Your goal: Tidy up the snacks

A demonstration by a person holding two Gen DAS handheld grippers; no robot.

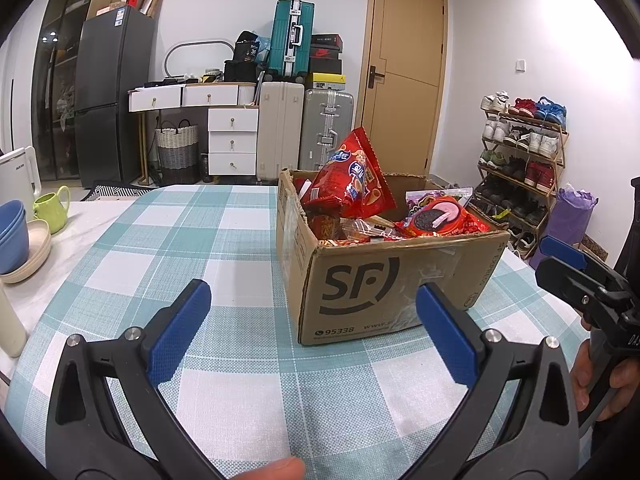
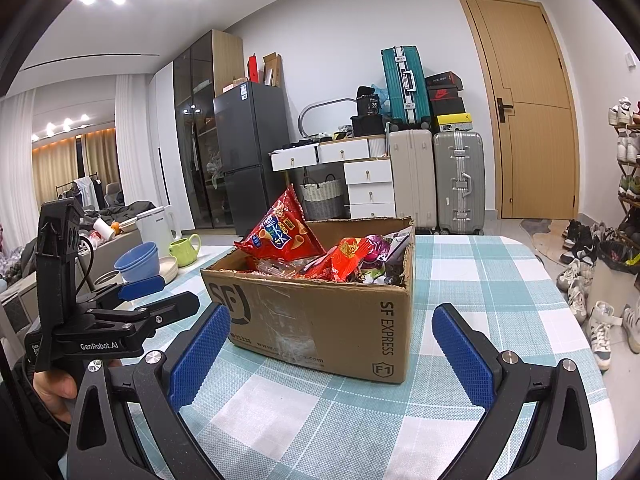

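A brown cardboard box point(image 1: 384, 292) printed "SF" stands on the plaid tablecloth, full of snack packets. A tall red chip bag point(image 1: 352, 176) sticks up at its back left, and a red cookie packet point(image 1: 436, 218) lies at its right. The box also shows in the right wrist view point(image 2: 320, 312), with the red chip bag point(image 2: 280, 232) and an orange-red packet point(image 2: 344, 260) on top. My left gripper point(image 1: 312, 332) is open and empty, in front of the box's front left corner. My right gripper point(image 2: 332, 352) is open and empty, just in front of the box.
The teal and white plaid tablecloth point(image 1: 224, 240) covers the table. Blue bowls point(image 1: 12, 236), a beige plate, a green mug point(image 1: 52, 206) and a white kettle point(image 2: 156, 226) stand at the table's left. A shoe rack point(image 1: 520, 168) stands at the right.
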